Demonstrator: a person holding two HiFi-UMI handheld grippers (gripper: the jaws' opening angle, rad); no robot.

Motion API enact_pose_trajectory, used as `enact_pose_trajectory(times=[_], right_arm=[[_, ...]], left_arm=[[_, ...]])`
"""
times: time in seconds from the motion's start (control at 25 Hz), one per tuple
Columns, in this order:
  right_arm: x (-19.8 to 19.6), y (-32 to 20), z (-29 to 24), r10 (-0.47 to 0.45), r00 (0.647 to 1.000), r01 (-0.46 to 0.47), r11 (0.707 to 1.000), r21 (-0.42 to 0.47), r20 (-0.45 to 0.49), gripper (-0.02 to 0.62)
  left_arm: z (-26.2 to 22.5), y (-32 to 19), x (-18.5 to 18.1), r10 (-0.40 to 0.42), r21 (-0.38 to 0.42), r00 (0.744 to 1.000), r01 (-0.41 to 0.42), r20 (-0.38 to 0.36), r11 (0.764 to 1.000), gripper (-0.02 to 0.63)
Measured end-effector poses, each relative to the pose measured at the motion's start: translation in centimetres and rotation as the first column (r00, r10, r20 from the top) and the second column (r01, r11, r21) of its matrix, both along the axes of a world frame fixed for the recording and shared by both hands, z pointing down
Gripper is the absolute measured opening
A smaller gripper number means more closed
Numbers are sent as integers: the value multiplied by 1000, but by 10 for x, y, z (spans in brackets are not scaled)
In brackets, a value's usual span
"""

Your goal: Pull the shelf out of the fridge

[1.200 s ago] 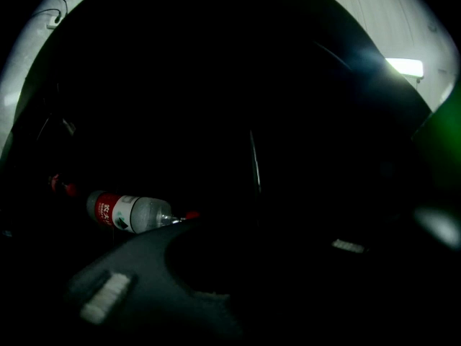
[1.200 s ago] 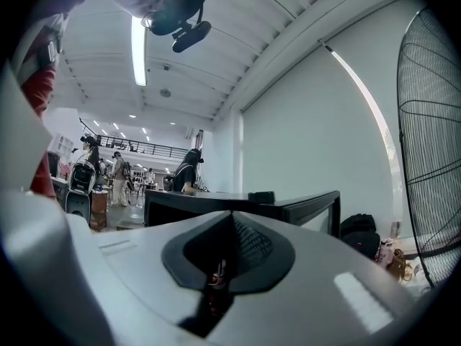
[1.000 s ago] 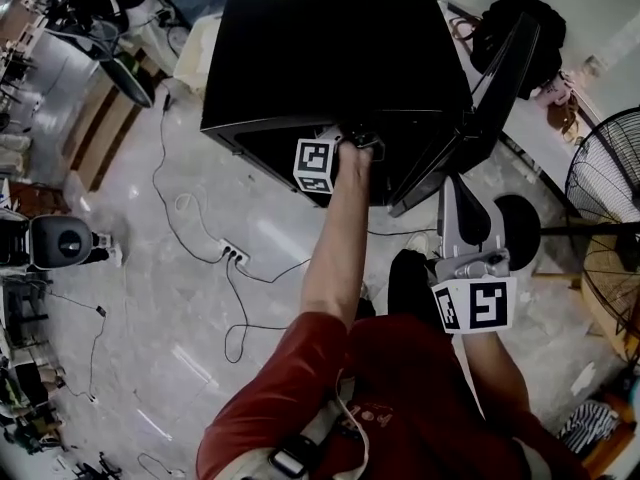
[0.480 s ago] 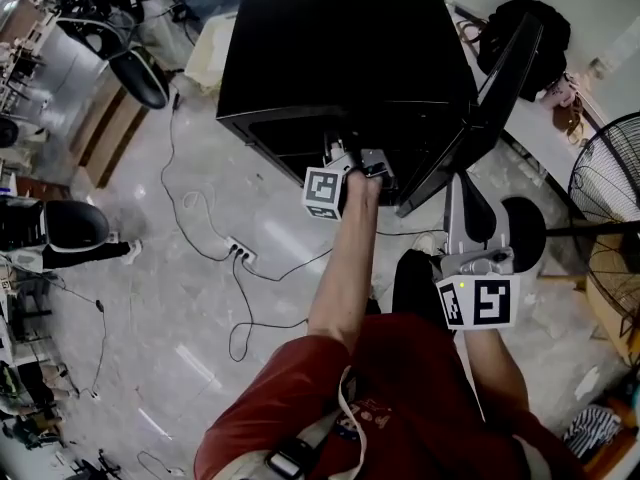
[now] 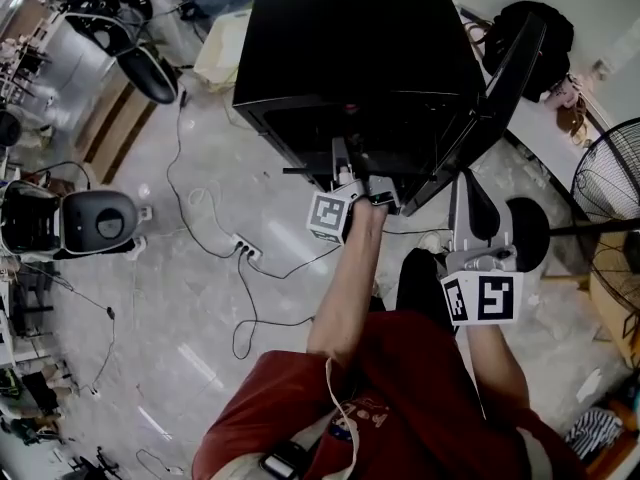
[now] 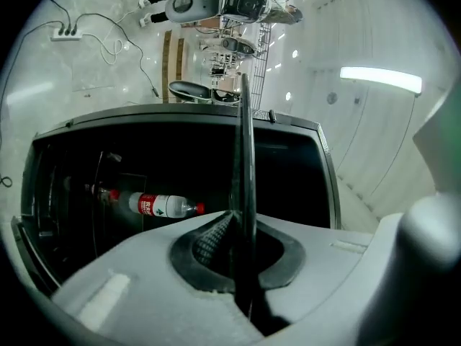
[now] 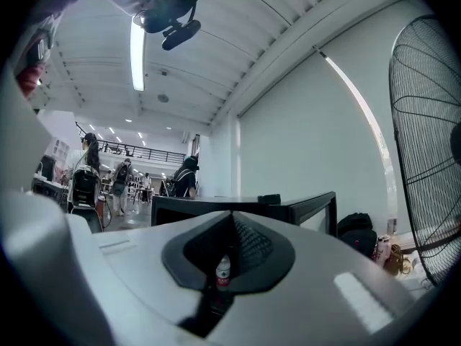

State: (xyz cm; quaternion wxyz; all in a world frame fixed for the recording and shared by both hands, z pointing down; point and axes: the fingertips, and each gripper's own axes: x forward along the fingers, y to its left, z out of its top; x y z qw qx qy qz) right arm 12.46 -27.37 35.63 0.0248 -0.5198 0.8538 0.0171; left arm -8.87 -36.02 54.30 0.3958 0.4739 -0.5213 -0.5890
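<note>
Shelf [image 6: 243,143] sits edge-on in the left claw [image 6: 241,254], pinched tight, and runs straight ahead of it into the fridge [image 6: 180,121]. Over the last second this claw has drawn back from the cavity and the shelf now juts out in front. The pull looks under way but not finished. The right claw [image 7: 229,265] is pressed nearly together on nothing and waits off to the side.

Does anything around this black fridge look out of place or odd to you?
Only the shelf: it juts partway out of the open fridge, clamped edge-on in the left gripper. A power strip with loose cables sprawls over the floor in front, which looks untidy. Nothing appears spilled or broken.
</note>
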Motion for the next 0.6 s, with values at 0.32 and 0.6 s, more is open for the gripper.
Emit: enact_pose_trajectory(times=[0.32, 0.6], right_arm=[[5, 16, 3, 40, 999, -40, 999, 10, -23, -2], [9, 33, 10, 95, 995, -95, 995, 0, -28, -2]], left_arm=[[-2, 46, 1, 63, 2, 998, -63, -16, 998, 9], [-16, 82, 2, 127, 35, 992, -127, 2, 991, 11]])
